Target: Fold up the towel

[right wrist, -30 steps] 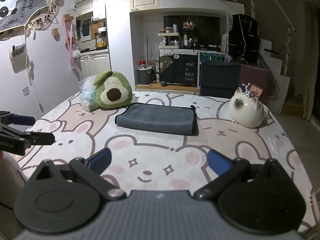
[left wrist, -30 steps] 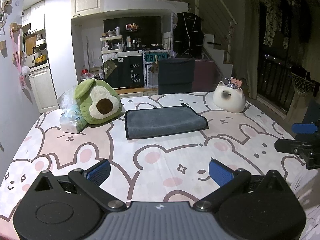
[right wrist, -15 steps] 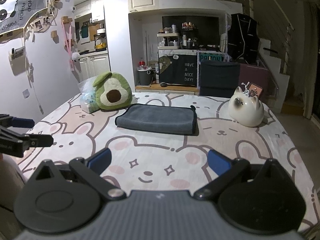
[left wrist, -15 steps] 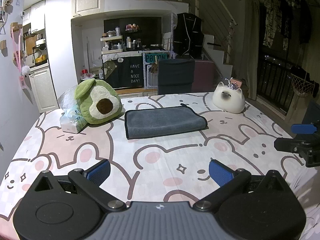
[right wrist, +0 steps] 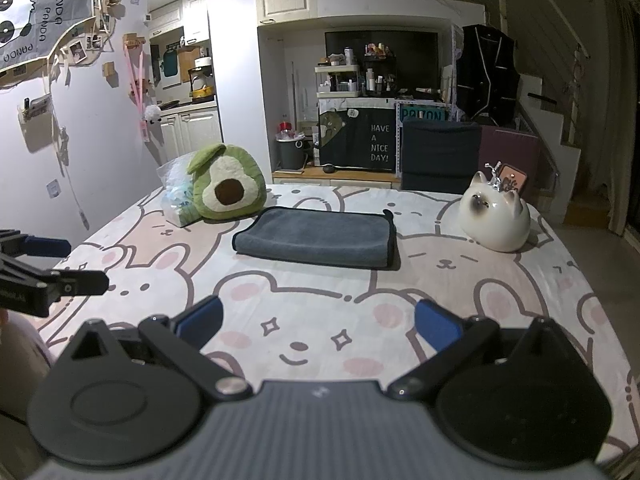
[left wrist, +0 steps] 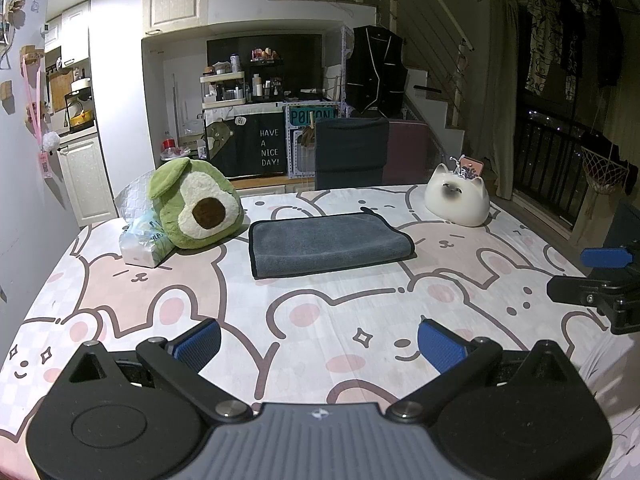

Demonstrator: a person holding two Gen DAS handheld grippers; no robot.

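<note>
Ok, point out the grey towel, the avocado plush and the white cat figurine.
grey towel (left wrist: 326,242): left wrist view, middle of its folded top face.
avocado plush (left wrist: 196,210): left wrist view, cream flesh just above the brown pit.
white cat figurine (right wrist: 496,216): right wrist view, front of its round body.

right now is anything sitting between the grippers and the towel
Nothing visible. Only bare tablecloth lies between the open left gripper, the open right gripper and the folded grey towel; the avocado plush and cat figurine flank it.
</note>
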